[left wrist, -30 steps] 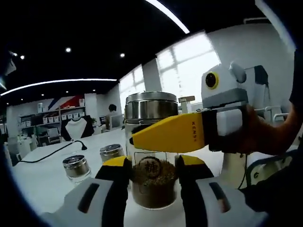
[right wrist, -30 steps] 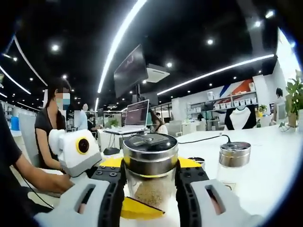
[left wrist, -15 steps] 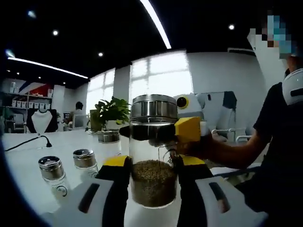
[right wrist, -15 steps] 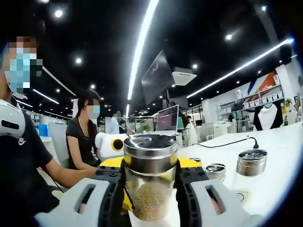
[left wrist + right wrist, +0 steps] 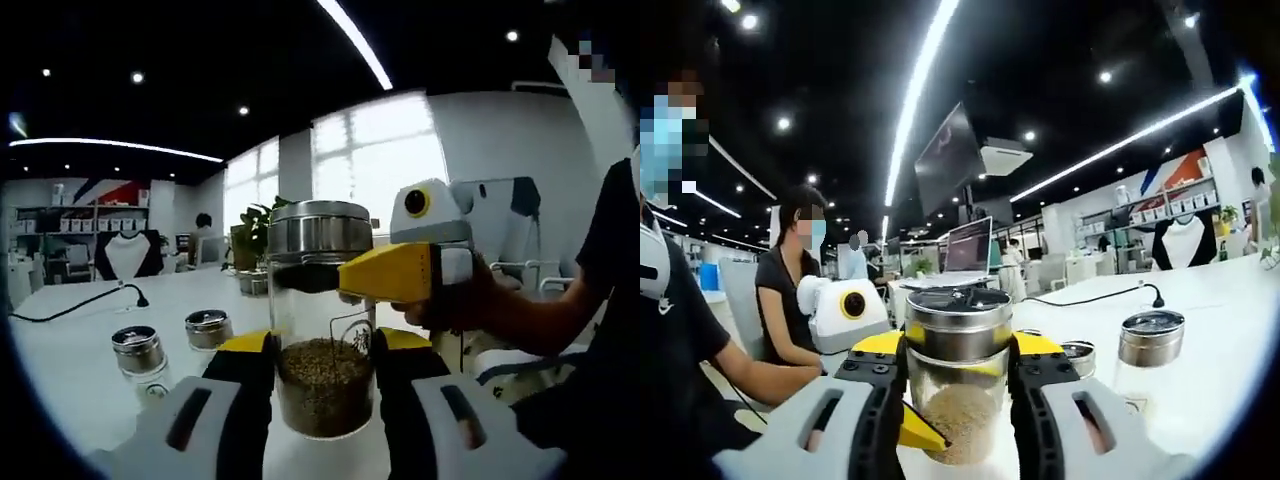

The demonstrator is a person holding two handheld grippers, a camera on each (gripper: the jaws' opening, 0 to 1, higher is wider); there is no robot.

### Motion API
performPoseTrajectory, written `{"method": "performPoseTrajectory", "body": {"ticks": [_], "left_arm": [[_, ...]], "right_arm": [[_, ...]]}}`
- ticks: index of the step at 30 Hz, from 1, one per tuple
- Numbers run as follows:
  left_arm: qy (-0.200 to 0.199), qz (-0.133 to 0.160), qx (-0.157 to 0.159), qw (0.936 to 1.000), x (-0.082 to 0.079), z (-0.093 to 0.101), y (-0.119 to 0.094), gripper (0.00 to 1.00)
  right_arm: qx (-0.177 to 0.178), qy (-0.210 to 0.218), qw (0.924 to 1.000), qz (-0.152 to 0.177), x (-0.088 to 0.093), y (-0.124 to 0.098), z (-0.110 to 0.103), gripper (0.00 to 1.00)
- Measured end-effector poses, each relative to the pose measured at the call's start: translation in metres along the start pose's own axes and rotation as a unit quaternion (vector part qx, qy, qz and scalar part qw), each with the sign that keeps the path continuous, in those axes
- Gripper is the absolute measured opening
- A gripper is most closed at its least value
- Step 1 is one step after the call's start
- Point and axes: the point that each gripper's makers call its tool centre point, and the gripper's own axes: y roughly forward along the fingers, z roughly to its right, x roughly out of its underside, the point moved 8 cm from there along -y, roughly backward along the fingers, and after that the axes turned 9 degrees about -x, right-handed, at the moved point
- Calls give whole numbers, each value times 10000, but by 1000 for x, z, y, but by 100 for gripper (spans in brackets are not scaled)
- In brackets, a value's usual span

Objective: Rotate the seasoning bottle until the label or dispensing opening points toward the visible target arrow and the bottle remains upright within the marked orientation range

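Seasoning bottle [image 5: 322, 320] is standing upright on the white table [image 5: 80, 340], glass body about a third full of brown grains, steel cap on top. Left gripper [image 5: 320, 375] is clenching the lower glass from either side, probably to keep the base steady and vertical while the bottle turns. Right gripper [image 5: 958, 375] is clamping just under the cap, jaws pressed to the glass; in the left gripper view its yellow jaw [image 5: 390, 272] is crossing the bottle's neck from the right. Holding high and low likely lets the two grips share the twist. No target arrow is readable.

Two smaller shakers [image 5: 138, 352] are sitting on the table left of the bottle, apart from it; a power cable [image 5: 80, 305] is trailing behind them.

Against half a second ago, a faint printed mark on the glass [image 5: 358, 340] is sitting further toward the bottle's right edge, suggesting rotation is progressing. The background has swung too, so the cameras are moving with the hands.
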Motion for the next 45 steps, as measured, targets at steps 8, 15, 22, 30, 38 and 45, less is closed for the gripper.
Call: {"method": "performPoseTrajectory", "body": {"ticks": [8,15,22,30,38,45], "left_arm": [[471,-27,-754,9960,4,2,2,42],[610,-62,-937,9937,13,-4,6,42],[571,58,-285,9979,10,-7,5,42],[-418,-106,408,9982,13,-9,3,42],[-126,-221,-444,9987,15,-5,6,41],[-313,-170,-618,9975,18,-6,6,42]], "right_arm": [[383,-163,9991,-108,3,6,1,38],[600,-260,9976,-245,8,6,6,38],[314,202,9993,-58,5,-2,13,37],[-239,260,9993,-153,3,-3,9,38],[438,-47,9985,-329,5,0,9,37],[735,-700,9939,-430,7,11,-1,37]]}}
